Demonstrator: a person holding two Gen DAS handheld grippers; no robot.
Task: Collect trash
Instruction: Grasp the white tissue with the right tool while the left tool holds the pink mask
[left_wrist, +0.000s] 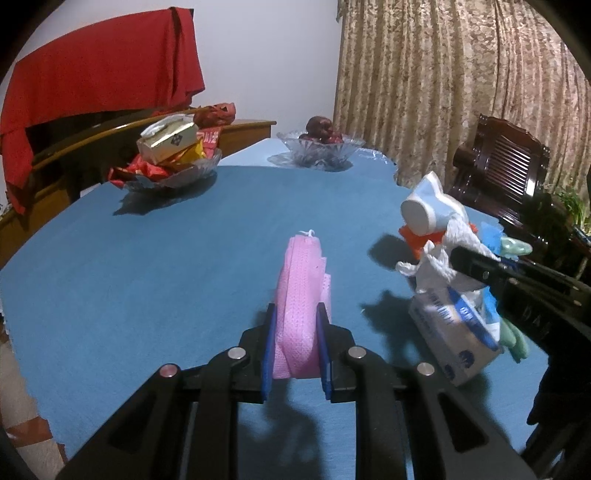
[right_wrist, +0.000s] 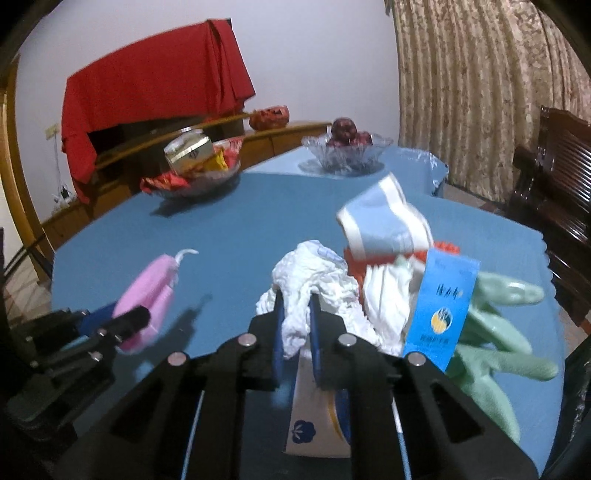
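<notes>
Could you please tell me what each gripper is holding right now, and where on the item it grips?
The left gripper clamps the pink mesh pouch at its near end. The right gripper pinches the crumpled white paper by its near lower fold.

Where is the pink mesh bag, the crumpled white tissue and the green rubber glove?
Pink mesh bag (left_wrist: 299, 295): left wrist view, its middle.
Crumpled white tissue (right_wrist: 314, 280): right wrist view, upper folds.
Green rubber glove (right_wrist: 495, 332): right wrist view, its palm.
</notes>
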